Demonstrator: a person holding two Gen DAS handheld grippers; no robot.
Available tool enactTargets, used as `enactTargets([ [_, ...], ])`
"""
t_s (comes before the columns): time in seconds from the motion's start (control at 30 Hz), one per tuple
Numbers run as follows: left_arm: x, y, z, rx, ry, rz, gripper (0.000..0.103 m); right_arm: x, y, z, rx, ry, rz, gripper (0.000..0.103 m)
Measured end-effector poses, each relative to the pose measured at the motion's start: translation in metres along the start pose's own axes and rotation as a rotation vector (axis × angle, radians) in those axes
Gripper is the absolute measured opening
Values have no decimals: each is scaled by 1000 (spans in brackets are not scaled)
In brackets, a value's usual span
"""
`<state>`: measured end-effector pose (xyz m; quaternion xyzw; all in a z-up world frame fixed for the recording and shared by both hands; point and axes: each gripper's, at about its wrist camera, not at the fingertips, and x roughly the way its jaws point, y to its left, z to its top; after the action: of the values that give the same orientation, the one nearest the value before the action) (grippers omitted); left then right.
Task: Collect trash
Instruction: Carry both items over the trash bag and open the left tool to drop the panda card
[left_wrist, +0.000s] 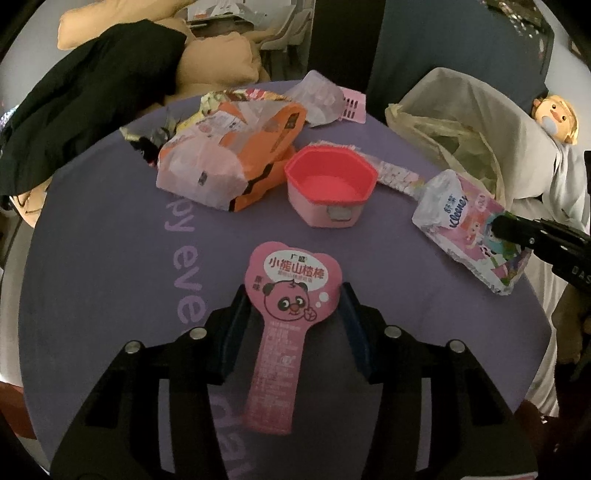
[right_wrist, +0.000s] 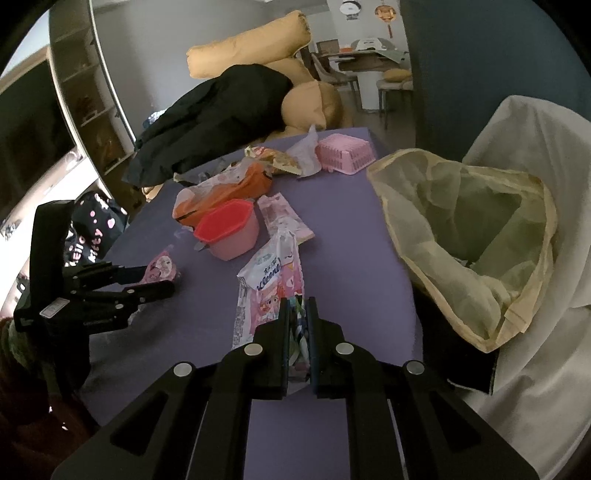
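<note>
A pink panda-printed wrapper (left_wrist: 291, 291) lies on the purple table (left_wrist: 110, 240) between the fingers of my left gripper (left_wrist: 293, 295). Its wide head touches both pads, so the gripper is shut on it. In the right wrist view the same gripper (right_wrist: 160, 278) holds that wrapper (right_wrist: 162, 264) low over the table's left side. My right gripper (right_wrist: 298, 301) is shut on the near end of a pink and white Kleenex tissue pack (right_wrist: 269, 280). The pack (left_wrist: 458, 218) stretches away along the table. A beige plastic bag (right_wrist: 461, 240) stands open at the table's right edge.
A pink tub with a red rim (left_wrist: 328, 184) sits mid-table beside crumpled orange packaging (left_wrist: 229, 155). Further back are clear wrappers and a pink basket (right_wrist: 345, 153). A black garment (right_wrist: 221, 107) and tan cushions (right_wrist: 251, 44) lie beyond. A doll (left_wrist: 556, 114) lies on white cloth at the right.
</note>
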<state>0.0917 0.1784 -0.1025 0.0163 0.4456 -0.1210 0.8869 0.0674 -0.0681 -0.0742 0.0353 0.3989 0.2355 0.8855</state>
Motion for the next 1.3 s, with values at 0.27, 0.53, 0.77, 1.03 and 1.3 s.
enactTargets([
  [0.27,-34,-30,55,52,-134,-5,46,-39,-12,46,-37,-138,-15,10],
  [0.53,-65,-62,137,14,-354,-14,46,-87,-49,110,-67,-302,-119,10],
  [0.77,-28,-85,173,-38,-297,-61,46,-86,-90,145,-66,-309,-196,10],
  [1.03,22,-111,185,-69,-215,-202,46,-76,-123,154,-84,-301,-283,10],
  [1.3,66,-156,189,-25,-142,-296,46,-73,-158,138,2,-306,-305,10],
])
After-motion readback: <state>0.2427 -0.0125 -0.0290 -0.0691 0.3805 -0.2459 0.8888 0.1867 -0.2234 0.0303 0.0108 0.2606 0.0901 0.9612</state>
